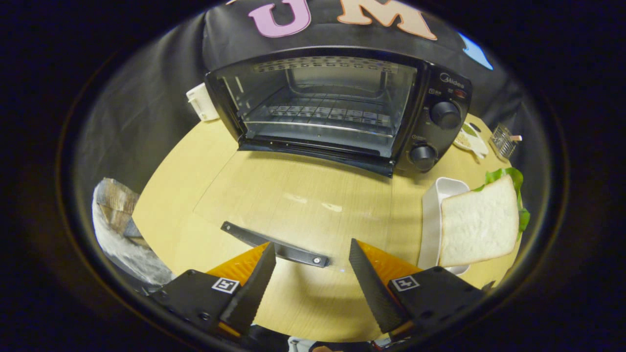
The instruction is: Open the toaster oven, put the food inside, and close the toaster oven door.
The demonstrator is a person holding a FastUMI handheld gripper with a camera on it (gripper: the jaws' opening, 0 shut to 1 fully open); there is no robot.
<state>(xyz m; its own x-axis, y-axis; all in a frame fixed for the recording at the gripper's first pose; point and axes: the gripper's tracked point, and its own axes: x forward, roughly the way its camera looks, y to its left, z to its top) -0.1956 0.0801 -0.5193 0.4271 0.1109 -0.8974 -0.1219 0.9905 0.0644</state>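
gripper (313, 274): fingers spread wide, holding nothing, above door handle (274, 245) | toaster oven (342, 110): door (303, 195) folded down flat toward fingers, mouth facing them | sandwich (481, 220): upright in white dish (437, 205) beside door's right edge

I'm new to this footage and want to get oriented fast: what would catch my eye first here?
The black toaster oven stands at the far side of the wooden table, its glass door folded down flat towards the gripper, showing the bare rack inside. To the right of the fingers, a sandwich with lettuce sits on a white dish. The gripper's fingers are open, just above the door's handle.
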